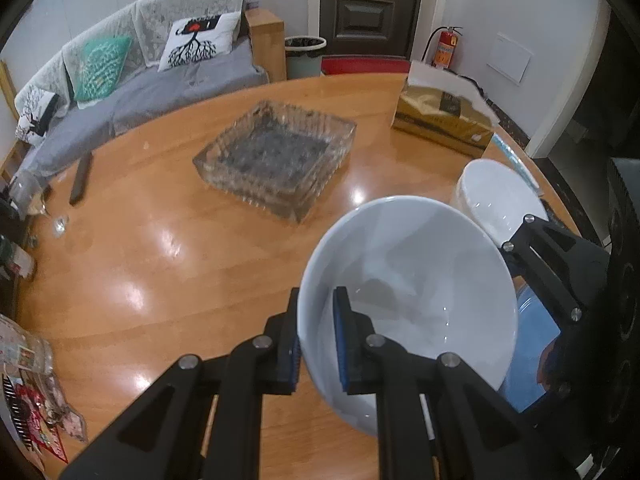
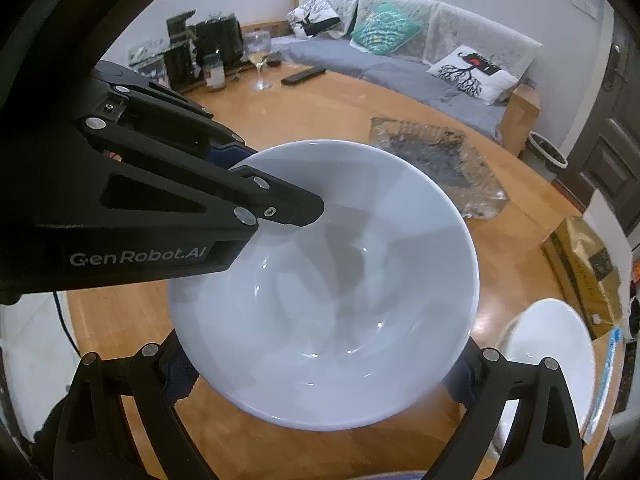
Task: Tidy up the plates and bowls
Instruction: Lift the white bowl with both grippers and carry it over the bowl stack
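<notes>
A large white bowl (image 1: 412, 292) is held above the wooden table (image 1: 180, 264). My left gripper (image 1: 318, 344) is shut on its near rim, one blue pad inside and one outside. In the right wrist view the same bowl (image 2: 328, 292) fills the middle, with the left gripper's finger clamped over its upper left rim. My right gripper (image 2: 320, 376) is open, its fingers spread wide under and beside the bowl's lower part; whether they touch it is hidden. A second white bowl (image 1: 496, 200) stands on the table to the right, also in the right wrist view (image 2: 552, 344).
A square glass tray (image 1: 276, 156) lies mid-table. A cardboard box (image 1: 440, 116) sits at the far right. A wine glass (image 2: 260, 60), a jar, a remote (image 2: 302, 76) and black appliances stand at the far left end. A sofa lies behind.
</notes>
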`<state>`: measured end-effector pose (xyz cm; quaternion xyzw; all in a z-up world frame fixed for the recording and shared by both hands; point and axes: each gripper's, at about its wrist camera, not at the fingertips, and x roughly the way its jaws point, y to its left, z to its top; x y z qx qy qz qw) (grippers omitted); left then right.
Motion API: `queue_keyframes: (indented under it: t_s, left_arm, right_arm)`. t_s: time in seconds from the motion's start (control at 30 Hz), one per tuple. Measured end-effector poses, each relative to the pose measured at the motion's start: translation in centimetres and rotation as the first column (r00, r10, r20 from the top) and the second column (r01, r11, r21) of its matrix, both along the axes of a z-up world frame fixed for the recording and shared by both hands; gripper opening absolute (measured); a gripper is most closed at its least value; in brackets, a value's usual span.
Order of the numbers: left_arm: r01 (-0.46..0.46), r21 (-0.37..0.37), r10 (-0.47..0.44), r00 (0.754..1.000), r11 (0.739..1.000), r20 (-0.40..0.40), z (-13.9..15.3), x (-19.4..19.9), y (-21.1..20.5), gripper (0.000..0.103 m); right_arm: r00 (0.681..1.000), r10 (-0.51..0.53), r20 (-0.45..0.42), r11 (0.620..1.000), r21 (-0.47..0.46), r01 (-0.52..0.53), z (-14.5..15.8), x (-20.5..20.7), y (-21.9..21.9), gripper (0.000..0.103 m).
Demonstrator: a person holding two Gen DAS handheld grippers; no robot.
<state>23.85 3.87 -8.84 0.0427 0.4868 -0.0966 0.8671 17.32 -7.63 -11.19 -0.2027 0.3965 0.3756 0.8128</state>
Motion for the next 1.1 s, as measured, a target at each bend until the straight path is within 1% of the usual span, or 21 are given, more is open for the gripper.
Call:
queue_keyframes:
  t_s: [0.3, 0.47, 0.7, 0.9, 1.1]
  left_arm:
    - [0.037, 0.020, -0.038, 0.998, 0.999, 0.053, 4.0, 1.0, -3.9, 0.011]
    - [0.069, 0.019, -0.070, 0.996, 0.997, 0.063, 5.2, 2.0, -6.9, 0.011]
    - [0.109, -0.007, -0.109, 0.993, 0.994, 0.051, 5.2, 3.5, -10.8, 0.011]
    - [0.143, -0.003, -0.143, 0.989, 0.990, 0.027, 4.2, 4.7, -13.8, 0.011]
    - [0.159, 0.011, -0.159, 0.987, 0.987, -0.012, 2.8, 5.8, -15.4, 0.011]
  right_arm:
    - [0.998, -0.056, 0.038, 0.997, 0.050, 0.054, 3.1, 0.6, -3.6, 0.094]
    - [0.993, -0.101, 0.053, 0.994, 0.056, 0.098, 4.2, 1.0, -6.4, 0.094]
    - [0.987, -0.156, 0.045, 0.987, 0.047, 0.154, 4.4, 2.1, -10.3, 0.094]
    - [0.981, -0.196, 0.014, 0.980, 0.033, 0.195, 3.8, 3.1, -13.1, 0.094]
    - [0.977, -0.211, -0.004, 0.977, 0.001, 0.211, 2.9, 3.9, -14.4, 0.094]
